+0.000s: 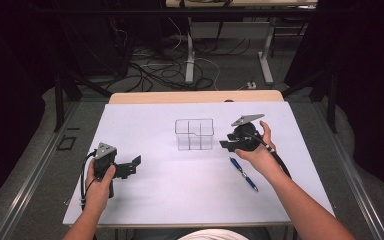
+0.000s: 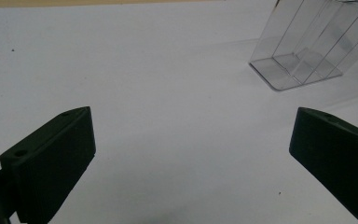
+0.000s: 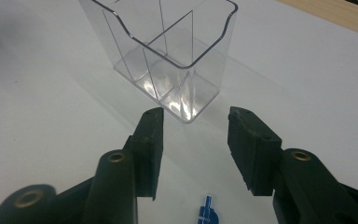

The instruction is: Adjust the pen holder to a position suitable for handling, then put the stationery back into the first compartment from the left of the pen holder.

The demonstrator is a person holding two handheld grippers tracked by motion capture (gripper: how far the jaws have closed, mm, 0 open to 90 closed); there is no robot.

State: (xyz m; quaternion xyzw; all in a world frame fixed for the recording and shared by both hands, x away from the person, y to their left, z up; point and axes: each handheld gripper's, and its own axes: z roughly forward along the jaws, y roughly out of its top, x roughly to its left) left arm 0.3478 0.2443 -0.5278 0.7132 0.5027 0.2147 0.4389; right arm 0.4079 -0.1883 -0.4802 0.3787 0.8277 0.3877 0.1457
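Black grippers (image 1: 130, 167), grey three-cornered plates (image 1: 247, 119)

Left gripper (image 1: 136, 161) fingers wide apart; right gripper (image 1: 223, 145) fingers parted, empty.

The right gripper (image 3: 195, 140) points its two black jaws, parted with nothing between them, at a clear plastic divided organizer (image 3: 168, 51) standing upright on the white tabletop (image 3: 37, 102). A blue pen (image 3: 207, 215) tip peeks below them.
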